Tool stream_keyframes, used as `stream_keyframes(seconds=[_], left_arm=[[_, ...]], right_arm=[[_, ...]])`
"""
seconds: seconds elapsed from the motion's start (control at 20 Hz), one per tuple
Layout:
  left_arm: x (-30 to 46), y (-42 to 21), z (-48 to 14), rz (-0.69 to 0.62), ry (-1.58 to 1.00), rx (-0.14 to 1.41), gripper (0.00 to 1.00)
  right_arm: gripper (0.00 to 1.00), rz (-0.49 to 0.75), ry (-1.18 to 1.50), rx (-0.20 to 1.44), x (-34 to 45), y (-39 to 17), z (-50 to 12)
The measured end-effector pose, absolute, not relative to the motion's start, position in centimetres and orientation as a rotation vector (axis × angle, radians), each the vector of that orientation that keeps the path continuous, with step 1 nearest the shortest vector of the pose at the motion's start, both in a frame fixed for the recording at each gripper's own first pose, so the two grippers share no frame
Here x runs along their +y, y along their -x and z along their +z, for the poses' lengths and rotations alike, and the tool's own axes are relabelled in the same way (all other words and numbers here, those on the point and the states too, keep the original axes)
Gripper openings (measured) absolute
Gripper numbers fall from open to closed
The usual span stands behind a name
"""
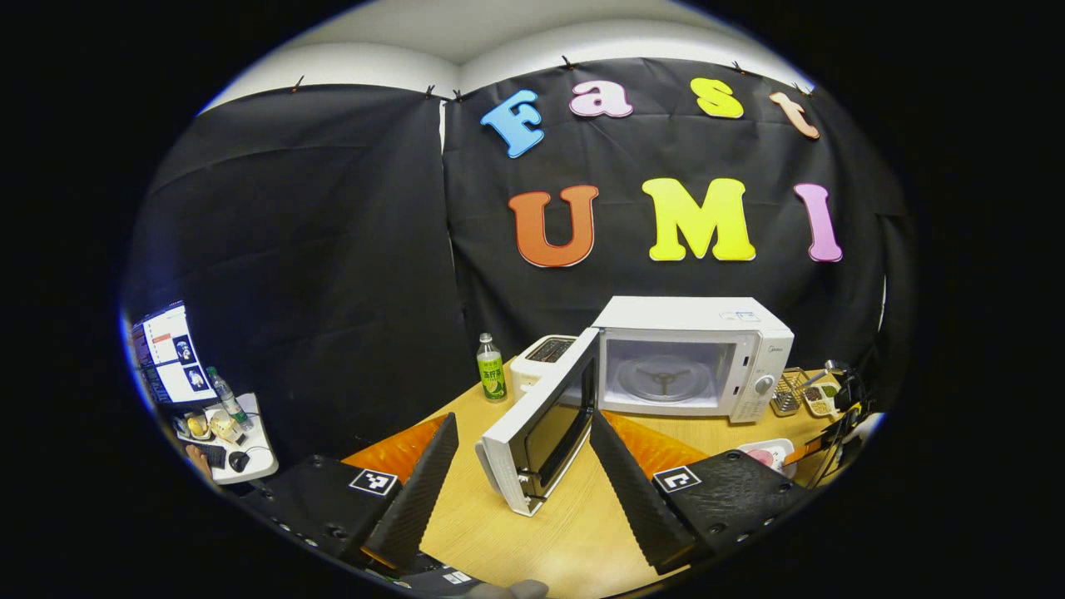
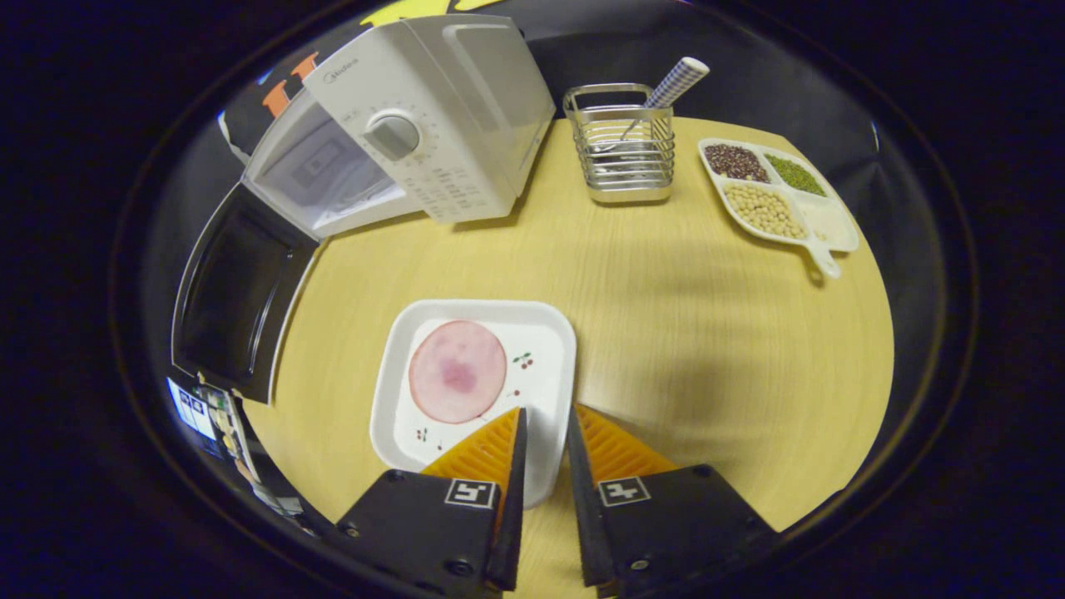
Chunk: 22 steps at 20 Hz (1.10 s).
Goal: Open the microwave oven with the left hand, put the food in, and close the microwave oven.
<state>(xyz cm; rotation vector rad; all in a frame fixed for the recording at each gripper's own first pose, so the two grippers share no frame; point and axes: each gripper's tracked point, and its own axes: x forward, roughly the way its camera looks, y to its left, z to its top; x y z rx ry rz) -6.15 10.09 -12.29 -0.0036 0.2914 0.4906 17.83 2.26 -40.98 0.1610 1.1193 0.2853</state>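
One step of three looks done so far: the microwave oven (image 1: 691, 358) has its door (image 1: 541, 424) swung wide open, so the empty cavity and glass turntable (image 1: 663, 380) are showing, centre of the left gripper view. Loading the food and shutting the door are both left.

The left tool (image 1: 524, 466) hangs back from the door with its fingers spread apart, holding nothing.

Food is a round pink slice, ham I guess (image 2: 457, 371), lying flat on a white square plate (image 2: 549, 333) on the tabletop (image 2: 715, 333), lower middle of the right gripper view and well clear of the oven. The right tool (image 2: 543, 433) sits over the plate's near edge, fingers nearly together with a thin gap. Hard to say if they're pinching the rim yet; it's too close to call.
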Motion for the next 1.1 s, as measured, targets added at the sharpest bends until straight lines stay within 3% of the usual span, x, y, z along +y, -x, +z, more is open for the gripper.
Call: stream_keyframes(seconds=[0.05, 0.1, 0.15, 0.2, 0.25, 0.4, 0.6, 1.1], left_arm=[[10.3, 6.1, -12.3, 0.493, 0.01, 0.289, 0.95], [10.5, 6.2, -12.4, 0.496, 0.017, 0.29, 0.96], [10.7, 6.1, -12.5, 0.496, 0.02, 0.29, 0.96], [11.0, 6.1, -12.6, 0.496, 0.02, 0.288, 0.96], [11.2, 6.0, -12.8, 0.493, 0.022, 0.289, 0.96], [11.8, 5.7, -13.3, 0.492, 0.026, 0.287, 0.96], [12.8, 5.3, -14.2, 0.493, 0.06, 0.287, 0.96], [14.5, 4.5, -13.9, 0.449, 0.024, 0.325, 0.96]], right_arm=[[0.12, 0.272, -0.163, 1.141, 2.3, -17.9, -41.2], [0.22, 0.259, -0.158, 1.168, 2.3, -17.9, -41.4], [0.18, 0.241, -0.148, 1.185, 2.1, -17.9, -41.3], [0.02, 0.221, -0.142, 1.201, 1.8, -18.0, -41.3], [0.12, 0.198, -0.148, 1.215, 1.7, -18.1, -41.2], [0.05, 0.129, -0.206, 1.25, 2.0, -17.9, -41.4], [0.04, 0.116, -0.202, 1.263, 2.0, -17.8, -41.2], [0.03, 0.224, -0.528, 1.069, 4.7, -17.3, -39.2]])
